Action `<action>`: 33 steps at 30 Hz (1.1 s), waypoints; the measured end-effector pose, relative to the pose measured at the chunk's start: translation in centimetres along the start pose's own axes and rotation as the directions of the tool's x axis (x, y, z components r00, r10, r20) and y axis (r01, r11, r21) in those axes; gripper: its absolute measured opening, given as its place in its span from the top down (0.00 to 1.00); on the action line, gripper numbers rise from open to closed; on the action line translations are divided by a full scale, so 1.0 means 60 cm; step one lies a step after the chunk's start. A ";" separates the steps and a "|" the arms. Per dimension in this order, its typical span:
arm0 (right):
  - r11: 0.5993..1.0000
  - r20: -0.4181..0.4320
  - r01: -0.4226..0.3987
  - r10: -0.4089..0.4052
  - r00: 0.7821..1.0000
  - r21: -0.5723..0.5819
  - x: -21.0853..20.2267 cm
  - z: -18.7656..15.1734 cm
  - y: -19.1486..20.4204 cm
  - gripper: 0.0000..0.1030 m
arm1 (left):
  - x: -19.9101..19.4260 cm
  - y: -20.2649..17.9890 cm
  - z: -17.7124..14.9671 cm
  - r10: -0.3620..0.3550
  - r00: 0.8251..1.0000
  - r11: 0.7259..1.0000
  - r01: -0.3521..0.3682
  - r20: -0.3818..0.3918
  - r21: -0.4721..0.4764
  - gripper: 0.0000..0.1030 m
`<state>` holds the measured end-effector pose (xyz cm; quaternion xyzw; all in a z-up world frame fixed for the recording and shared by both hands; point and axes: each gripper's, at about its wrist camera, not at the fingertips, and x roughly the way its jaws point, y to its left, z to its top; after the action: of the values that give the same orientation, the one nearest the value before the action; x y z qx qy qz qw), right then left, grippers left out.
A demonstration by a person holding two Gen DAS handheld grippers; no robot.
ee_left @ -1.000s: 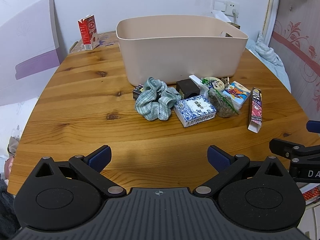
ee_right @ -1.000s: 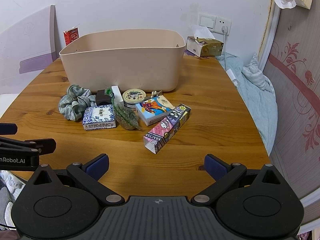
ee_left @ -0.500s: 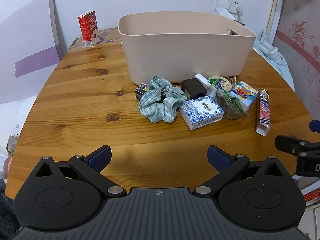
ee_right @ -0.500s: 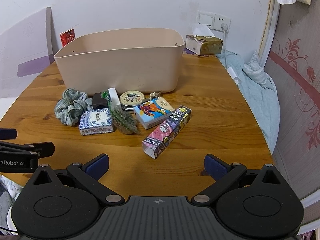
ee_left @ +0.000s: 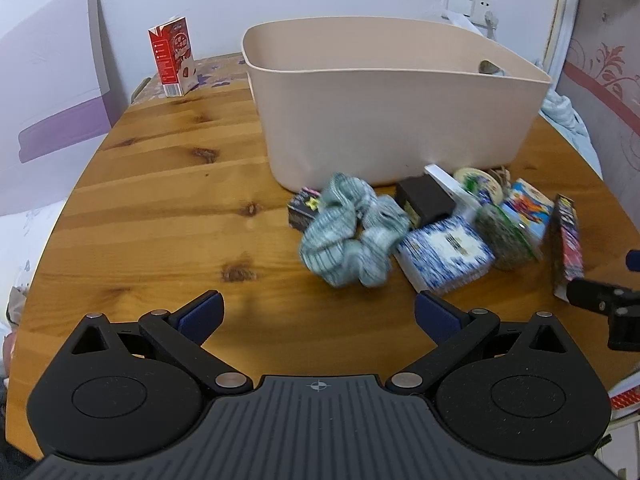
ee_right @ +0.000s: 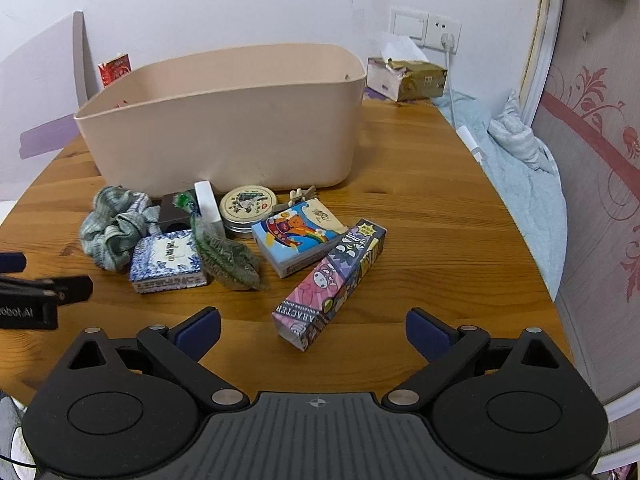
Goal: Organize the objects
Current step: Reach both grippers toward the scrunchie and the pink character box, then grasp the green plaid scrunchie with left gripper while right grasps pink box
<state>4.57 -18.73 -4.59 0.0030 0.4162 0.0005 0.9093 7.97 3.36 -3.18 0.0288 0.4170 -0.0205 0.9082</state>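
A beige plastic bin [ee_left: 392,120] [ee_right: 224,128] stands on the round wooden table [ee_left: 160,208]. In front of it lie a green checked scrunchie [ee_left: 352,236] [ee_right: 114,226], a blue-white patterned box [ee_left: 444,252] [ee_right: 168,260], a black box [ee_left: 426,200], a round tin [ee_right: 248,208], a green packet [ee_right: 230,258], a colourful bear tissue pack [ee_right: 300,236] and a long cartoon carton [ee_right: 336,280] [ee_left: 568,240]. My left gripper [ee_left: 318,312] is open and empty, just short of the scrunchie. My right gripper [ee_right: 312,326] is open and empty, at the carton's near end.
A red milk carton [ee_left: 174,62] stands at the table's far left corner. A tissue box [ee_right: 404,78] sits behind the bin by wall sockets [ee_right: 424,30]. A light blue cloth [ee_right: 520,168] lies off the table's right edge. A purple-white board [ee_left: 52,92] leans at left.
Both grippers have moved forward toward the pile of objects, which now looks nearer and larger. The jaws have stayed open and nothing was taken hold of.
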 end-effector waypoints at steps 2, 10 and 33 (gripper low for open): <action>1.000 -0.015 0.001 -0.001 1.000 0.001 0.015 0.005 0.001 0.05 | 0.011 0.006 0.010 0.012 1.000 1.000 -0.012 0.008 -0.001 0.00; 1.000 -0.056 0.007 -0.007 0.998 0.005 0.064 0.013 0.000 0.14 | 0.058 0.026 0.041 -0.060 0.998 0.998 0.060 0.001 -0.031 0.00; 0.998 -0.032 0.008 -0.006 0.999 0.064 0.054 -0.003 -0.024 0.79 | 0.047 0.024 0.030 -0.219 0.976 0.974 0.219 0.015 -0.060 0.81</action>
<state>6.53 -20.15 -7.16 0.0307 0.4306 -0.0159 0.9019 11.28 4.66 -4.09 -0.0450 0.4141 -0.1078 0.9027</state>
